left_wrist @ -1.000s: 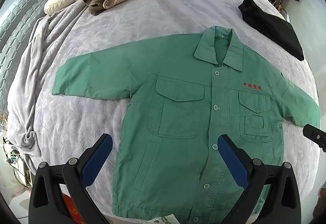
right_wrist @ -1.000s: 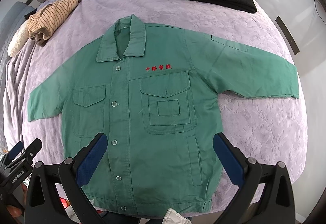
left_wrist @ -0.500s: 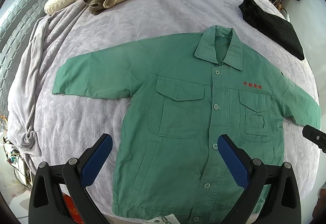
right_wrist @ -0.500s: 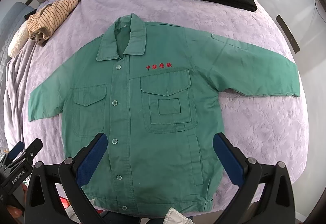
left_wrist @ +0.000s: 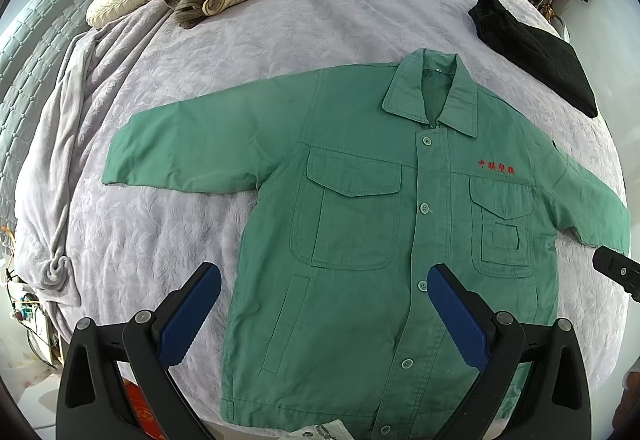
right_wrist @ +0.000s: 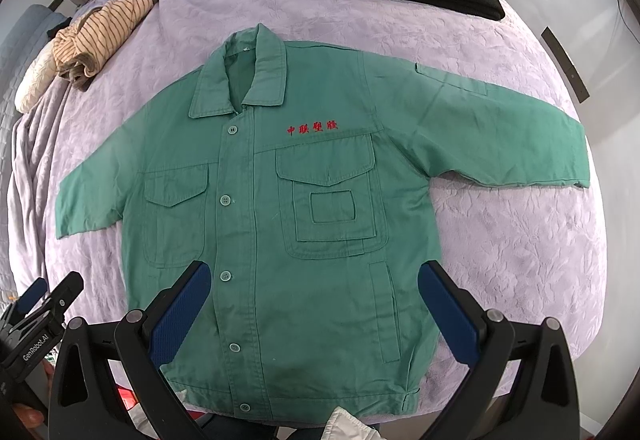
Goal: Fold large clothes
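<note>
Green jacket (left_wrist: pixel 360 240) lies flat, buttoned, on bed (left_wrist: pixel 280 32). Left gripper (left_wrist: pixel 324 304) and right gripper (right_wrist: pixel 314 296) above its hem, fingers apart, holding nothing.

four red embroidered chinese characters (right_wrist: pixel 312 128) on the chest of the green jacket (right_wrist: pixel 256 240), just above the flapped breast pocket, right of the button placket in the right wrist view; first character reads 中, second seems 联, the remaining two too fine to make out for sure. same red line (left_wrist: pixel 496 167) in the left wrist view, smaller and blurrier, over the pocket at right. white lettering "genrobot.ai" (right_wrist: pixel 35 347) on the black body of the left tongs (right_wrist: pixel 38 300), at the lower left edge of the right wrist view. nothing else legible.
</note>
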`<state>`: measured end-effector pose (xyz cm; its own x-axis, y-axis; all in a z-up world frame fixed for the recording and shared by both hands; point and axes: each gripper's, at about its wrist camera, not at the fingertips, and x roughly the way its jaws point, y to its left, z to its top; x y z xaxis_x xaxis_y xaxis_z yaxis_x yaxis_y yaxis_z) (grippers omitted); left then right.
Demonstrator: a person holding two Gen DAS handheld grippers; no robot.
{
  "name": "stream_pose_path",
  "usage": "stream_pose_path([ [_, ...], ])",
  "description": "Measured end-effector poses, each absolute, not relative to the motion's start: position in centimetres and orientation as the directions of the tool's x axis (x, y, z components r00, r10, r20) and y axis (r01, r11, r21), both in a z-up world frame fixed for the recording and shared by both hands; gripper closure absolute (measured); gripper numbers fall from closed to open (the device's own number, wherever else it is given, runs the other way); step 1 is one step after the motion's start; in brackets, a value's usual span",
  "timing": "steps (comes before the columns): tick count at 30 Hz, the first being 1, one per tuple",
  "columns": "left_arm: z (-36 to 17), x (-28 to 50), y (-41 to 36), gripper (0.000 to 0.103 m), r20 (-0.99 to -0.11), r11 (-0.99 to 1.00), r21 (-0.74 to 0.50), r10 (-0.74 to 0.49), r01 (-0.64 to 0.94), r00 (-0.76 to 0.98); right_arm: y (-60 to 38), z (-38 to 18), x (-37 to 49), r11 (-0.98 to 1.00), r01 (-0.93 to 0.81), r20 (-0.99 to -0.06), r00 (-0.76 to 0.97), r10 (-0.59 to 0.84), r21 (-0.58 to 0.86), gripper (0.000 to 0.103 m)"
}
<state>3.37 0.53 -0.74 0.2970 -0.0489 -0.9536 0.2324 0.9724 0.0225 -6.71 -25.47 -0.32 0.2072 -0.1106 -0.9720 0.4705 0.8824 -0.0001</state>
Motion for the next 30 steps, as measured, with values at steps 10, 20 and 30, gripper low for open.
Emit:
stream_pose_path([
  [10, -1.3, 2.7, 0.8, 0.000, -0.956, 0.972, 0.014, -0.056, 0.235, 0.288, -25.4, -0.7, -7.1, 0.880, 0.475, -0.973, 0.200, -0.113, -0.004, 0.000],
  [20, -1.8, 2.9, 1.6, 0.000, -0.962, 0.969, -0.001, -0.069, 0.248, 0.266, -25.2, -1.0, -8.2, 0.870, 0.492, -0.978, 0.172, -0.119, -0.019, 0.000],
  [30, -3.6, 3.5, 3.1, 0.000, -0.967, 0.965, -0.029, -0.093, 0.259, 0.238, -23.9, -3.2, -8.4, 0.872, 0.488, -0.987, 0.128, -0.101, -0.027, 0.000],
])
